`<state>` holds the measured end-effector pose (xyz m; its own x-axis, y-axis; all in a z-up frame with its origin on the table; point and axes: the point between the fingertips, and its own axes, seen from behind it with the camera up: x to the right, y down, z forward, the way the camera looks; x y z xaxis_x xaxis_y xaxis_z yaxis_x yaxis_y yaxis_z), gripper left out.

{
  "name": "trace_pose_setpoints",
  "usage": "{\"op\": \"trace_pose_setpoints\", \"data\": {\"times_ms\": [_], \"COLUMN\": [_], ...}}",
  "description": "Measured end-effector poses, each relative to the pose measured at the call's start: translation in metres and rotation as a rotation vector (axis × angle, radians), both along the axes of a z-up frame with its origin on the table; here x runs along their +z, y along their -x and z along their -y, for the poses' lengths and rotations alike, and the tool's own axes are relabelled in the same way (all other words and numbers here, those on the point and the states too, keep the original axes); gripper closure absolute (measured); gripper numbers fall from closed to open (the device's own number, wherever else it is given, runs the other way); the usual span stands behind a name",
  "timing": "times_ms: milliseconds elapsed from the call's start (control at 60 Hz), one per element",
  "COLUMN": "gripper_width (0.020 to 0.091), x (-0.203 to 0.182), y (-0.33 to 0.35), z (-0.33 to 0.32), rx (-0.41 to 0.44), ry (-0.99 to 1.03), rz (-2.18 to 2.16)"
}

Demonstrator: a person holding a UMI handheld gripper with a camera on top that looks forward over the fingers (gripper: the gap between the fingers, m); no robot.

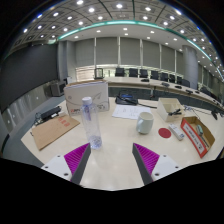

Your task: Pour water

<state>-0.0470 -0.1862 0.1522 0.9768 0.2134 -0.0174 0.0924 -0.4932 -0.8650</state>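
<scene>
The gripper (111,160) has its fingers spread wide, holding nothing. Just ahead of the left finger a tall clear bottle (92,122) stands upright on the table (115,150). Beyond the right finger, well apart from the bottle, sits a white cup (146,122)

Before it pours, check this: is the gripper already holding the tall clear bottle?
No: the tall clear bottle stands on the table, beyond the open gripper, which is empty.
</scene>
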Motion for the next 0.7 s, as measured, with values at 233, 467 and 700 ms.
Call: {"op": "trace_pose_setpoints", "data": {"times_ms": [233, 467, 700], "gripper_width": [0.0241, 0.0398, 0.0711], "x": [-0.043, -0.061, -0.06], "y": [0.091, 0.122, 0.116], "z": [-0.074, -0.146, -0.166], "rx": [0.011, -0.056, -0.107], "ry": [-0.075, -0.14, -0.19], "rz": [0.002, -0.008, -0.008]}}
